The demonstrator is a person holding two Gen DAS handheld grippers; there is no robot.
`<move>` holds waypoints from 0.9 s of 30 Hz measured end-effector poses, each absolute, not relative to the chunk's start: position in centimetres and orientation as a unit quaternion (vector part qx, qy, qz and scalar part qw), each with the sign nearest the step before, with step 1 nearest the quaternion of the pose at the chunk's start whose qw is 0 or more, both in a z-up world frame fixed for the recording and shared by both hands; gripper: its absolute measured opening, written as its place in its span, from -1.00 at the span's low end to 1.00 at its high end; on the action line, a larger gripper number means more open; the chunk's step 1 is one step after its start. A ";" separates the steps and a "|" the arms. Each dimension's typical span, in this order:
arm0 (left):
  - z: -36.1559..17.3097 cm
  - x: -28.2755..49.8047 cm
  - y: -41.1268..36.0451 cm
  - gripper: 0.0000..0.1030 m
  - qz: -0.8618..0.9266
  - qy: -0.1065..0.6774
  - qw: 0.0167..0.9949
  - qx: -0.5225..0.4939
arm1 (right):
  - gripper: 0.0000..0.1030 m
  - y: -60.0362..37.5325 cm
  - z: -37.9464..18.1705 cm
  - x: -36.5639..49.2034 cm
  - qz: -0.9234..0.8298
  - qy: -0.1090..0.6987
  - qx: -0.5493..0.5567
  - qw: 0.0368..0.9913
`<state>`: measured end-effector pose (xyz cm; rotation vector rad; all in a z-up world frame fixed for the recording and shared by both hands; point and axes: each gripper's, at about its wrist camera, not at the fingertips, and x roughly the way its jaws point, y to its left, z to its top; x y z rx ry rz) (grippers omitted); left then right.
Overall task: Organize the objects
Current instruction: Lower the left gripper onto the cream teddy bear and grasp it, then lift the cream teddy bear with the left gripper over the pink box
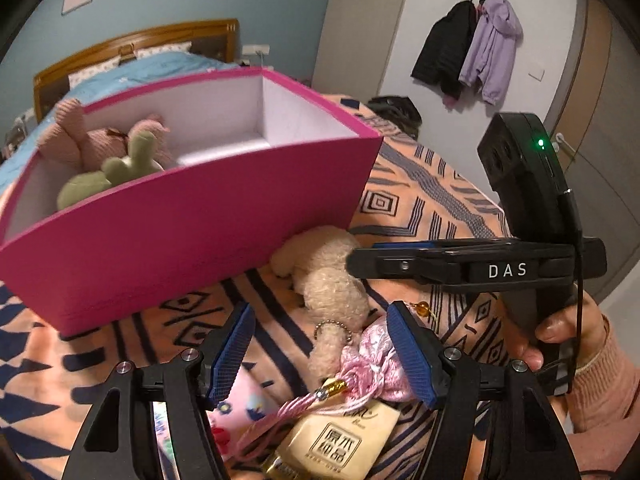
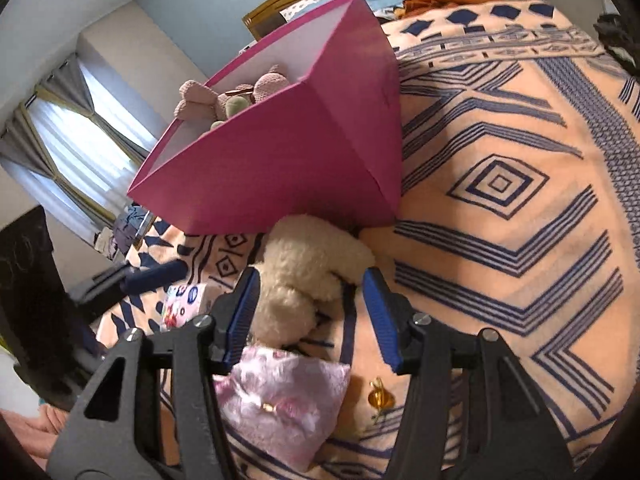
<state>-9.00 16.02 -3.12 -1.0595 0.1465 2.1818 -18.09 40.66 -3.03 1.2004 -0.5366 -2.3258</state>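
A pink box [image 1: 192,232] stands on the patterned blanket [image 1: 420,208] and holds a pink plush [image 1: 108,140] and a green plush [image 1: 120,168]. A cream plush [image 1: 328,276] lies in front of the box, next to a pink satin pouch [image 1: 376,360] with a tassel and a beige packet [image 1: 344,444]. My left gripper [image 1: 324,352] is open above these. My right gripper [image 2: 310,312] is open, its fingers on either side of the cream plush [image 2: 308,264]. The pouch [image 2: 280,396] lies just under it. The box [image 2: 280,160] is beyond.
A floral tissue pack [image 2: 184,304] lies left of the plush. A small amber bead charm [image 2: 380,398] lies on the blanket [image 2: 500,240]. The right gripper's body [image 1: 480,268] crosses the left wrist view. Jackets [image 1: 472,48] hang on the far wall. A bed headboard [image 1: 132,48] is behind.
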 end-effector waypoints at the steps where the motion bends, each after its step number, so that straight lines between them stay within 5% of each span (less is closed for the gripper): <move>1: -3.4 -9.2 16.2 0.29 0.838 0.058 0.349 -0.416 | 0.08 40.6 -3.3 -18.3 -0.841 -0.205 0.443 0.234; 14: -6.0 -11.4 17.0 -0.35 0.794 0.032 0.372 -0.480 | 0.07 39.1 -4.5 -19.0 -0.816 -0.239 0.461 0.255; 21: -5.6 -11.2 17.2 -0.35 0.796 0.034 0.377 -0.473 | -0.20 39.3 -4.5 -18.7 -0.817 -0.250 0.446 0.266; 27: -4.2 -10.5 16.8 -0.35 0.805 0.042 0.390 -0.445 | -0.24 39.7 -3.2 -17.6 -0.827 -0.256 0.417 0.276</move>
